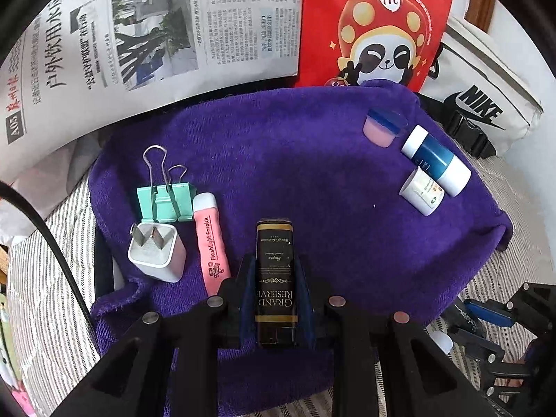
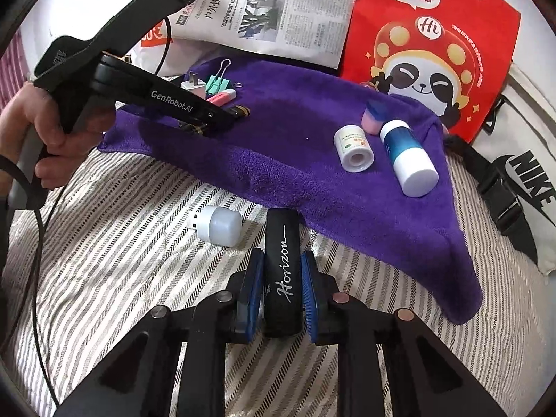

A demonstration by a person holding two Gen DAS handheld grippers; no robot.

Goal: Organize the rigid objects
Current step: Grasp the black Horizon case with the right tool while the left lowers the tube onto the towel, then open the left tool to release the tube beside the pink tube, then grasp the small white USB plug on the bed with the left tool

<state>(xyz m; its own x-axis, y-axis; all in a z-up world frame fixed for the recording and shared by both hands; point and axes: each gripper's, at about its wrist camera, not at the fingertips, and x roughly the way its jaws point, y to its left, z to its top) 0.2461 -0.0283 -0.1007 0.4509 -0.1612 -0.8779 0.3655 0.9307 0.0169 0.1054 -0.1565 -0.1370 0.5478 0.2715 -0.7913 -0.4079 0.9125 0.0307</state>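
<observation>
On the purple towel (image 1: pixel 312 180), left edge, I am keeping a row: mint binder clip (image 1: pixel 165 201), white plug adapter (image 1: pixel 156 255), pink flashlight earpick (image 1: pixel 210 243).

Left tongs (image 1: pixel 276 288): jaws nearly closed, pads pressing both sides of a black-and-gold "Grand Reserve" tube (image 1: pixel 275 278). I am holding it low over the towel just beside the earpick, parallel to it. Whether its far end is already touching the cloth I cannot tell from the left wrist view.

Right tongs (image 2: pixel 281 292): blue pads closed on a black "Horizon" case (image 2: pixel 281 264), which is lying on the striped bedcover (image 2: pixel 104 243) just off the towel's near edge, a white USB night light (image 2: pixel 217 226) near it.

Right edge of the towel: blue-and-white bottle (image 2: pixel 406 156), small white bottle (image 2: pixel 354 149), pink-and-blue eraser (image 2: pixel 373 116), touching or nearly so.

Handling note, my judgement: I am aiming to seat the tube flat and aligned with the row before easing the jaws, keeping clear of the earpick so nothing rolls, and holding the case steady meanwhile.
</observation>
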